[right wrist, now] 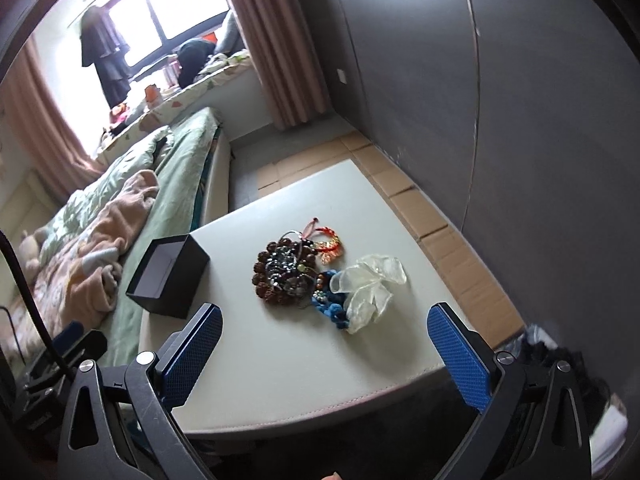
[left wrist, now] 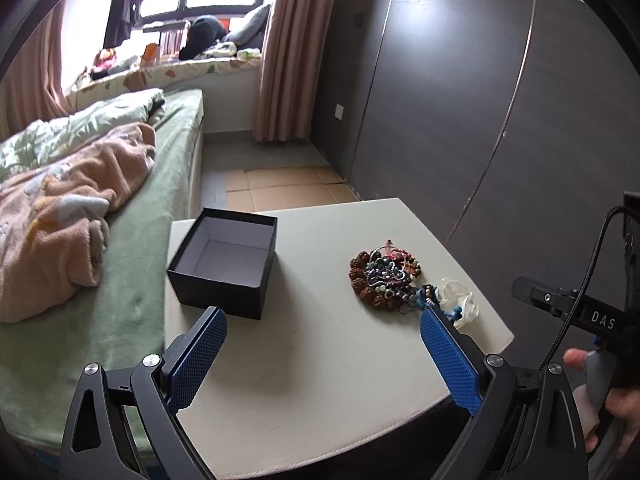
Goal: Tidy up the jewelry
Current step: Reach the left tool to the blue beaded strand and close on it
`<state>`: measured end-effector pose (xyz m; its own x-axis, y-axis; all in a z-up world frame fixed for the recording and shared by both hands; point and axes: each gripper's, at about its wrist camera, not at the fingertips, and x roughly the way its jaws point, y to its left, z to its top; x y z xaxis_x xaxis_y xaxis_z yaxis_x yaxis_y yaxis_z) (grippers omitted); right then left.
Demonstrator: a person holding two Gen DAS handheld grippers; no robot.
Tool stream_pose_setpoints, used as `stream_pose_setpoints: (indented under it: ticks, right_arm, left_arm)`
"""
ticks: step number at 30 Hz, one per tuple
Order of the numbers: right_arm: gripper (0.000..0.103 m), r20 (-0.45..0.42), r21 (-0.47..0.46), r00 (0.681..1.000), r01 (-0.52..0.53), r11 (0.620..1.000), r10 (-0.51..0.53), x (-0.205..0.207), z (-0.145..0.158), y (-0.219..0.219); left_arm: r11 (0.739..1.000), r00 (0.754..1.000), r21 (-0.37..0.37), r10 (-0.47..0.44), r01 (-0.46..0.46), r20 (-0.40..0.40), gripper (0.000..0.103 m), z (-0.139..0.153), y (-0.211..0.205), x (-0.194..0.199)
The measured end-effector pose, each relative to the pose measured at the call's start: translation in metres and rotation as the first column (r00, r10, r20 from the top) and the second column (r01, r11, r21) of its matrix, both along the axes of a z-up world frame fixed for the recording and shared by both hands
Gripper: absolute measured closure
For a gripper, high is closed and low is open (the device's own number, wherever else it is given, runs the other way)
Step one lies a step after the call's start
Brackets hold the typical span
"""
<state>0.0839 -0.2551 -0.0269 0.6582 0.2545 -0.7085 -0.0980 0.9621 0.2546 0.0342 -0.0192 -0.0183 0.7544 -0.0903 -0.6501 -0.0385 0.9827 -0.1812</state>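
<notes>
Nearest the cameras, the left gripper [left wrist: 323, 338] is seen with its blue-padded fingers spread wide, nothing held between them, poised above the near edge of the pale table [left wrist: 320, 400]. The right gripper [right wrist: 325, 338] is likewise spread apart and empty over the same edge; a hand [left wrist: 612, 396] is seen on its handle in the left wrist view.

Further in, a heap of jewelry [right wrist: 286, 276] is found lying on the table surface: brown bead bracelets, dark metal pieces, a red knotted cord and a blue tassel. A crumpled translucent glove [right wrist: 370, 286] is noted touching the heap's right side.

To the left of the heap, well apart, an open black box [left wrist: 226, 262] is observed upright near the table's left edge, its pale interior empty.

Beyond, a bed [left wrist: 120, 280] with rumpled blankets adjoins the table.
</notes>
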Motion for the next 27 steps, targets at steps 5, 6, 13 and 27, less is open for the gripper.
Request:
stream_pose_setpoints:
  ticks: [5,6,13,27]
  right_arm:
    - [0.003,-0.054,0.065,0.998,0.018,0.998,-0.014,0.016,-0.01,-0.009]
    - [0.003,-0.067,0.086,0.998,0.019,0.996,-0.013,0.02,-0.013,-0.011]
    - [0.011,-0.169,0.207,0.985,0.053,0.977,-0.017,0.05,-0.038,-0.022]
    - [0.026,-0.376,0.38,0.926,0.193,0.905,-0.039,0.083,-0.095,-0.035]
  left_arm:
    - [0.999,1.0,-0.042,-0.015,0.015,0.004,0.005,-0.004,-0.005,0.016]
    - [0.999,1.0,-0.046,-0.017,0.017,0.004,0.006,-0.005,-0.006,0.019]
    - [0.995,0.999,-0.093,-0.047,0.045,-0.023,0.019,-0.019,-0.016,0.046]
    - [0.972,0.986,-0.214,-0.119,0.092,-0.114,0.038,-0.045,-0.046,0.078]
